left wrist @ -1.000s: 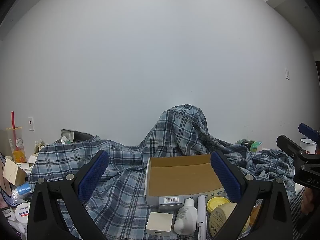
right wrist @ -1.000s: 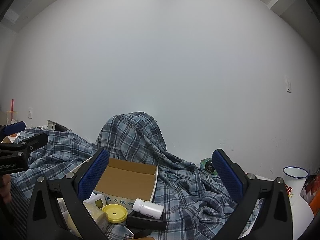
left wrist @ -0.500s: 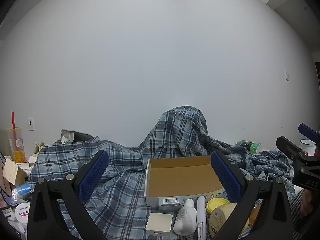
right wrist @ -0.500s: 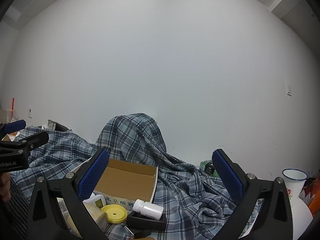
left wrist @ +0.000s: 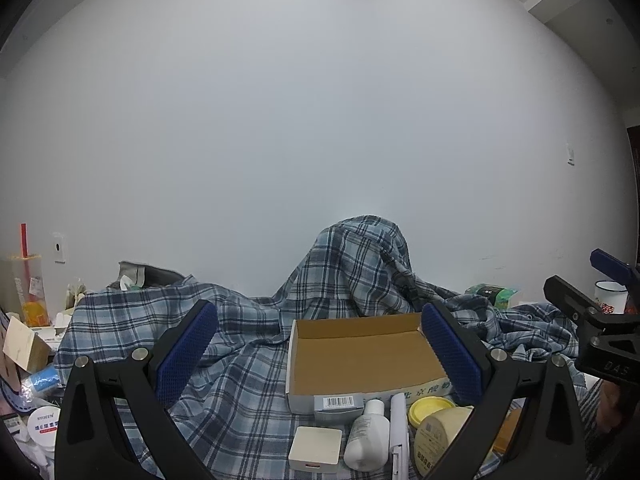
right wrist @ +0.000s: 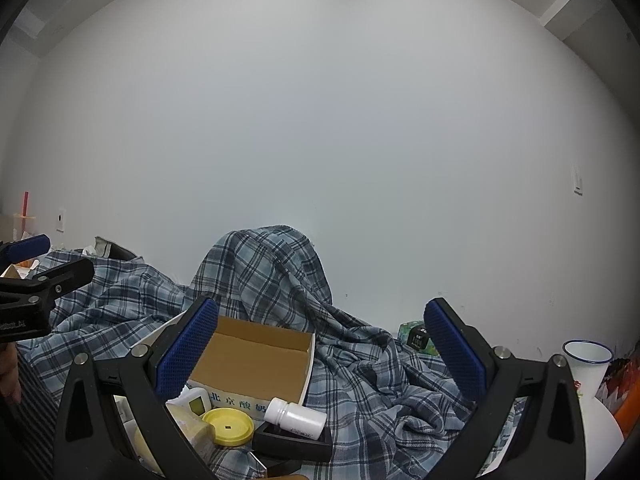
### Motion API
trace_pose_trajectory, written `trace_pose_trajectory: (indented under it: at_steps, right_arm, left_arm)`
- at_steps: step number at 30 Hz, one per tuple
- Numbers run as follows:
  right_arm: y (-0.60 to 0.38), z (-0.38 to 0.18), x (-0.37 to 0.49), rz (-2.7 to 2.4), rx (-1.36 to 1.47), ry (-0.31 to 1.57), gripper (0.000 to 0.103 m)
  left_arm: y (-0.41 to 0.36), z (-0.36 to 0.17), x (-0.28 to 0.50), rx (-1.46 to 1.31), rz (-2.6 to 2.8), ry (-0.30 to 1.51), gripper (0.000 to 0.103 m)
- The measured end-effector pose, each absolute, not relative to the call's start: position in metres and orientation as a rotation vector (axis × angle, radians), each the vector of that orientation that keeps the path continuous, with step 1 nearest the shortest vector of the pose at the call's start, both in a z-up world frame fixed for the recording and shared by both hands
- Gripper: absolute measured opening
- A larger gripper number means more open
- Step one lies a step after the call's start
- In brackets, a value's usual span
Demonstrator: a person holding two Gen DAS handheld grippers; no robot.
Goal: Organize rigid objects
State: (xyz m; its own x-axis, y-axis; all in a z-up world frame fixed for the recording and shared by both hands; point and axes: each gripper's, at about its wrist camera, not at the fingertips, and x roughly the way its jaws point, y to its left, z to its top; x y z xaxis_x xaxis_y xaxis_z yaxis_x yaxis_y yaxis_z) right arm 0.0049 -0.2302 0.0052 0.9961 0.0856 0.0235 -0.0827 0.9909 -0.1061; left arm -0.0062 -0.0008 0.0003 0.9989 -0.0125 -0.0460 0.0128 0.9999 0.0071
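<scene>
An empty cardboard box point(left wrist: 360, 354) point(right wrist: 256, 364) sits on a plaid cloth point(left wrist: 240, 360) point(right wrist: 380, 380). Before it in the left wrist view lie a white square case point(left wrist: 316, 444), a white bottle point(left wrist: 367, 436), a white tube point(left wrist: 398, 424), a yellow lid point(left wrist: 430, 408) and a cream jar point(left wrist: 436, 436). The right wrist view shows the yellow lid point(right wrist: 228, 426), a white pill bottle point(right wrist: 296, 418) lying on a black tray point(right wrist: 292, 442), and a small white device point(right wrist: 192, 400). My left gripper point(left wrist: 320, 356) and right gripper point(right wrist: 320, 356) hover open above these, holding nothing.
A white enamel mug point(right wrist: 586, 362) point(left wrist: 608, 296) stands at the right on a white surface. A green packet point(right wrist: 416, 334) point(left wrist: 490, 292) lies by the wall. Cluttered jars, a drink cup point(left wrist: 24, 288) and boxes crowd the left edge. The cloth drapes over a tall hump point(left wrist: 360, 264).
Both views have dipped very slightly; the scene sits a touch lower in the right wrist view. Nothing was grasped or moved.
</scene>
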Motion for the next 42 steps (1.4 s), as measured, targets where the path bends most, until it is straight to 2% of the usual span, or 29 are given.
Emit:
trace_pose_trajectory:
  at_steps: [30, 42]
  right_arm:
    - [-0.235, 0.002, 0.023, 0.055, -0.095, 0.085, 0.103]
    - [-0.226, 0.002, 0.016, 0.113, -0.120, 0.056, 0.103]
  left_arm:
    - [-0.006, -0.003, -0.006, 0.028, -0.056, 0.051, 0.103]
    - [-0.010, -0.003, -0.011, 0.051, -0.063, 0.028, 0.103]
